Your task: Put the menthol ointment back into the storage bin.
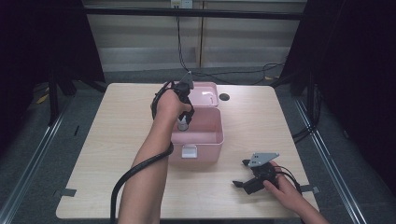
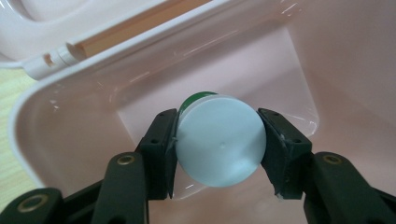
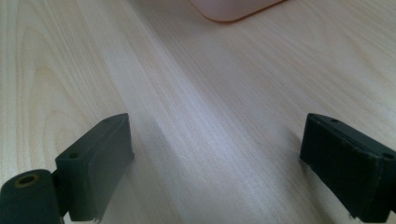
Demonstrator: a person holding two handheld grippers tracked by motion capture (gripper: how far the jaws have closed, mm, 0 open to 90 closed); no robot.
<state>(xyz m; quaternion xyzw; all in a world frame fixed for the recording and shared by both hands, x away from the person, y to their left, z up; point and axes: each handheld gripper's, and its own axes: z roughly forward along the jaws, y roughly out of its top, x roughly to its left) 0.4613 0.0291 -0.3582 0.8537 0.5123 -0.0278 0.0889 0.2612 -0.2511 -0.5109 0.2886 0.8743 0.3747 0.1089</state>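
Left gripper (image 2: 218, 144) clamps round white-capped bottle (image 2: 219, 140) inside glossy pink box (image 2: 60, 121).

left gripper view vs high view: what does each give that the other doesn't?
Left gripper view alone: the left gripper's pads pressed on both sides of a white-capped bottle, a green edge behind the cap, and the box hinge.

High view alone: the right gripper low over the table with jaws apart, the box's white latch, and both forearms.

Shared: the open pink box with the left gripper inside it.
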